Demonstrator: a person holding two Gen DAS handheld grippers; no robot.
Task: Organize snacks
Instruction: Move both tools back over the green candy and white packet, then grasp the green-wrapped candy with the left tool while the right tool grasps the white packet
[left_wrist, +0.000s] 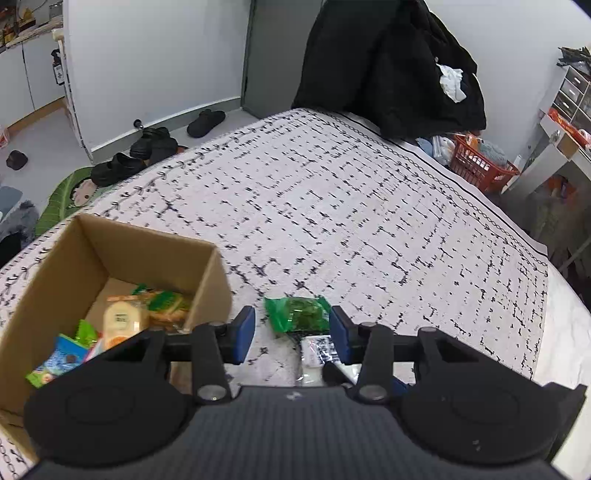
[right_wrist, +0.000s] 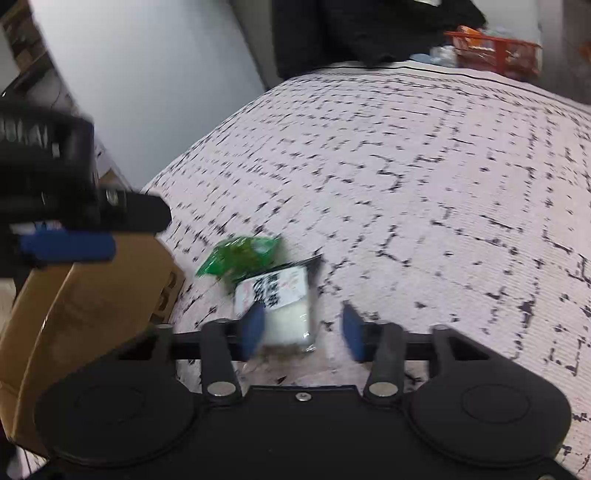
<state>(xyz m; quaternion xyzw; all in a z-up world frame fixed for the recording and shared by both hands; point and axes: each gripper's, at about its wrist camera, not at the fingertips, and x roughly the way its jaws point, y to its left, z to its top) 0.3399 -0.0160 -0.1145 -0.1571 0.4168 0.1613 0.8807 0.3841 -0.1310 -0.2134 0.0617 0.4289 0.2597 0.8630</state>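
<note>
A green snack packet (left_wrist: 297, 313) lies on the patterned bedspread (left_wrist: 351, 206), with a white packet with black print (left_wrist: 317, 350) just in front of it. My left gripper (left_wrist: 292, 334) is open above them, beside the cardboard box (left_wrist: 207, 280) that holds several snacks (left_wrist: 122, 321). In the right wrist view my right gripper (right_wrist: 302, 326) is open, its jaws around the near end of the white packet (right_wrist: 284, 310). The green packet (right_wrist: 240, 254) lies behind it. The left gripper (right_wrist: 66, 243) shows at the left, over the box (right_wrist: 85, 306).
The bedspread (right_wrist: 443, 177) stretches away to the right and back. Black clothes (left_wrist: 388, 62) hang at the bed's far end. An orange basket (left_wrist: 480, 162) and shelves stand at the right. Black shoes (left_wrist: 147, 147) lie on the floor at the left.
</note>
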